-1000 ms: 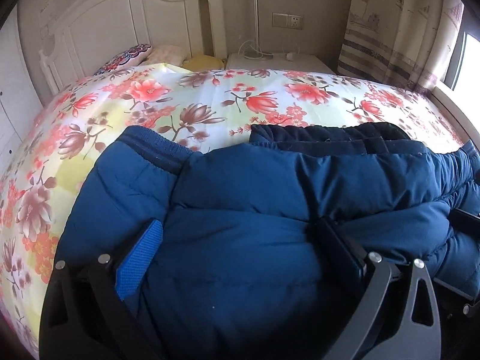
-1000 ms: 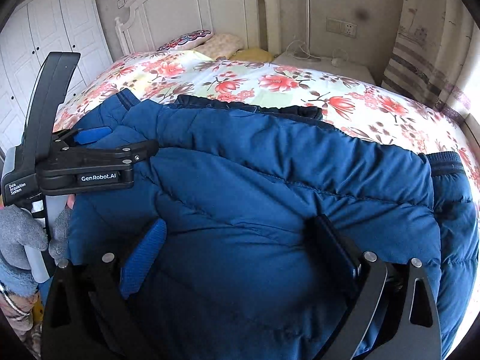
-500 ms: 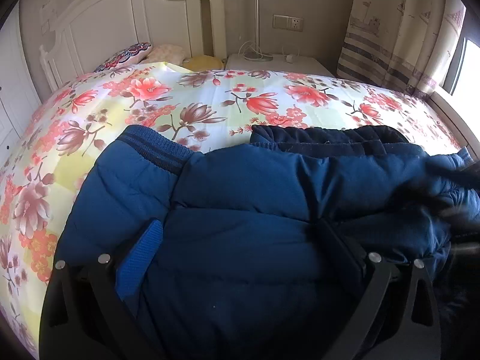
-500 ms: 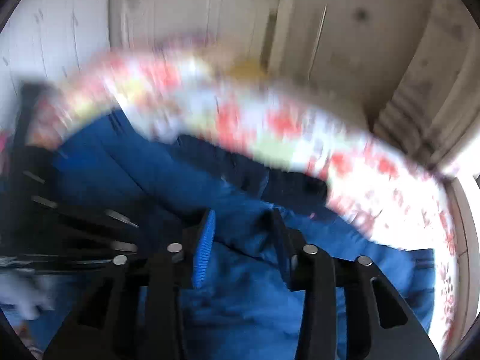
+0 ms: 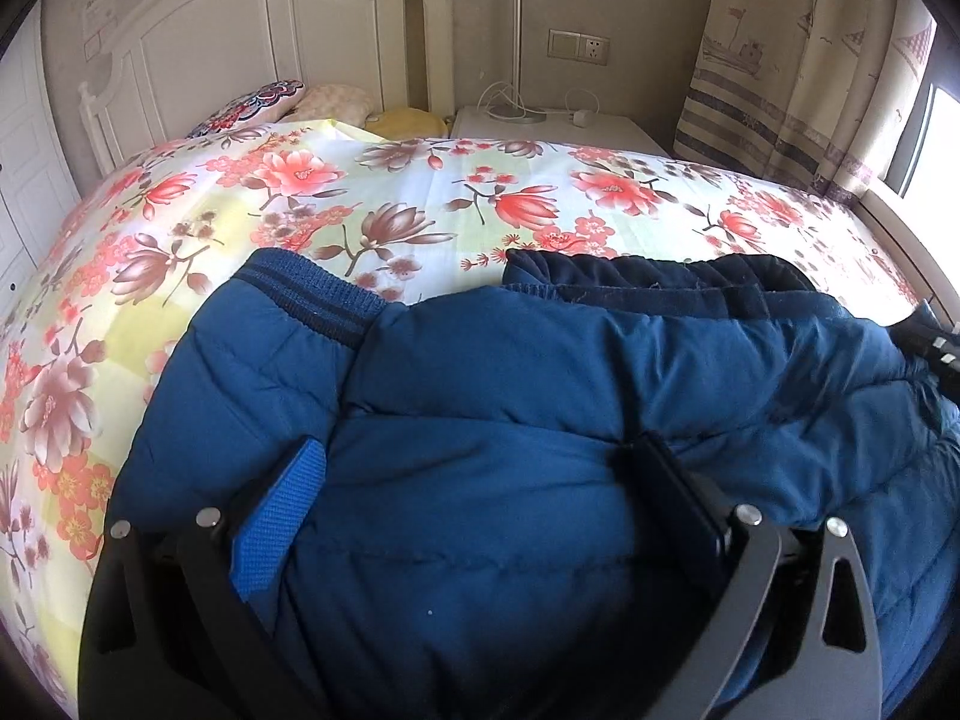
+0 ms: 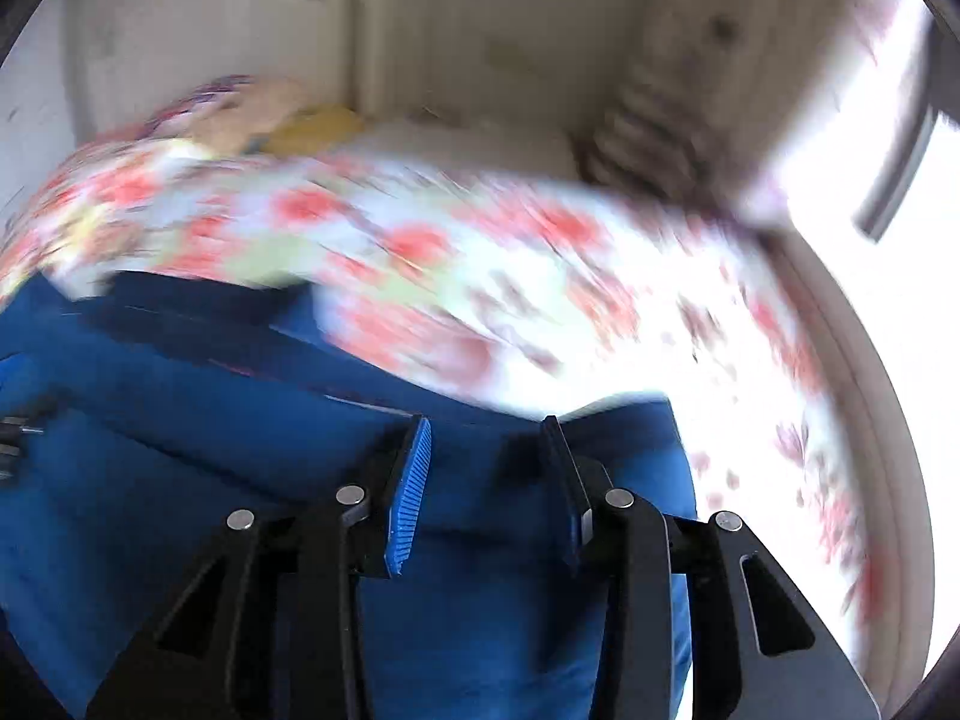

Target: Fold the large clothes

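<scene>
A blue padded jacket (image 5: 540, 396) lies across the flowered bed (image 5: 420, 198), its ribbed cuff (image 5: 312, 294) at the upper left and dark collar (image 5: 648, 282) at the back. My left gripper (image 5: 480, 480) is open, its fingers spread wide over the jacket's near fold. The right wrist view is blurred by motion. There my right gripper (image 6: 486, 450) is open with a narrower gap, low over the jacket (image 6: 240, 450) near its right end. Part of the right gripper (image 5: 936, 348) shows at the right edge of the left wrist view.
A white headboard (image 5: 240, 48) and pillows (image 5: 288, 102) stand at the back. A white nightstand (image 5: 552, 126) with a lamp pole sits beside them. A curtain (image 5: 798, 60) and window are at the right, past the bed's edge.
My right gripper has swung fast to the right along the jacket and its fingers have closed in from wide to narrower. My left gripper has stayed in place, wide open.
</scene>
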A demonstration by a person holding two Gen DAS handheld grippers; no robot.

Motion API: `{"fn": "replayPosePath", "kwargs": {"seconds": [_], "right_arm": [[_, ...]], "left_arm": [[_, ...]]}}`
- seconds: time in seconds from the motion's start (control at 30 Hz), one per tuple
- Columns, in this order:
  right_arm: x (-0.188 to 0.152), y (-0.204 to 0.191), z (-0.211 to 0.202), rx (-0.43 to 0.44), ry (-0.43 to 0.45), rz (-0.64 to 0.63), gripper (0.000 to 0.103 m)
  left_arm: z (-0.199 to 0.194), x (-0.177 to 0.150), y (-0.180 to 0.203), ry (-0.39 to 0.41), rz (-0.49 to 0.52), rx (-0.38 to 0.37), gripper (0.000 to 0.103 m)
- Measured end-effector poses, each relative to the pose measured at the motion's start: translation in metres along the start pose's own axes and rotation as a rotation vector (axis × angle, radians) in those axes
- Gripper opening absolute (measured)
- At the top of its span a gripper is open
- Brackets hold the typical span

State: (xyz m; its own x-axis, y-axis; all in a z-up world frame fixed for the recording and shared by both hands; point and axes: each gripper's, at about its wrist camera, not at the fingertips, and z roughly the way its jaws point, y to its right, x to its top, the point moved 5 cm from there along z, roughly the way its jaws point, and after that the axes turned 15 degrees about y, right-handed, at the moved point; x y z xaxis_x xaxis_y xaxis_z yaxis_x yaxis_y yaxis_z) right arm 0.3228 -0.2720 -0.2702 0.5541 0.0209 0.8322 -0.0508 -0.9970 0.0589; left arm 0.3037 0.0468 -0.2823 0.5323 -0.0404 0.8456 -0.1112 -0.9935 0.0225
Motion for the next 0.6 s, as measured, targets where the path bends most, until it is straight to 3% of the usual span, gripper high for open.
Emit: {"fn": "replayPosePath", "kwargs": {"seconds": [0.03,0.07,0.23,0.4,0.5,0.6], "right_arm": [[-0.005,0.013,0.002,0.065,0.014,0.105,0.037],[-0.006,0.018,0.002,0.077,0.020,0.136,0.036],[-0.007,-0.005,0.005,-0.032,0.032,-0.046,0.036],[-0.010,0.002,0.006,-0.012,0.037,-0.016,0.037],[-0.010,0.000,0.009,-0.018,0.038,-0.026,0.037],[-0.010,0.001,0.008,-0.013,0.039,-0.015,0.037]], "left_arm": [[0.000,0.000,0.001,0.000,0.005,0.003,0.101],[0.000,0.000,0.002,-0.002,0.012,0.008,0.101],[0.001,0.006,0.002,-0.042,0.013,0.019,0.100],[-0.022,0.039,0.044,0.066,0.031,-0.053,0.100],[-0.013,0.045,0.099,0.066,0.146,-0.111,0.101],[0.019,0.023,0.135,-0.025,0.330,-0.059,0.101]]}}
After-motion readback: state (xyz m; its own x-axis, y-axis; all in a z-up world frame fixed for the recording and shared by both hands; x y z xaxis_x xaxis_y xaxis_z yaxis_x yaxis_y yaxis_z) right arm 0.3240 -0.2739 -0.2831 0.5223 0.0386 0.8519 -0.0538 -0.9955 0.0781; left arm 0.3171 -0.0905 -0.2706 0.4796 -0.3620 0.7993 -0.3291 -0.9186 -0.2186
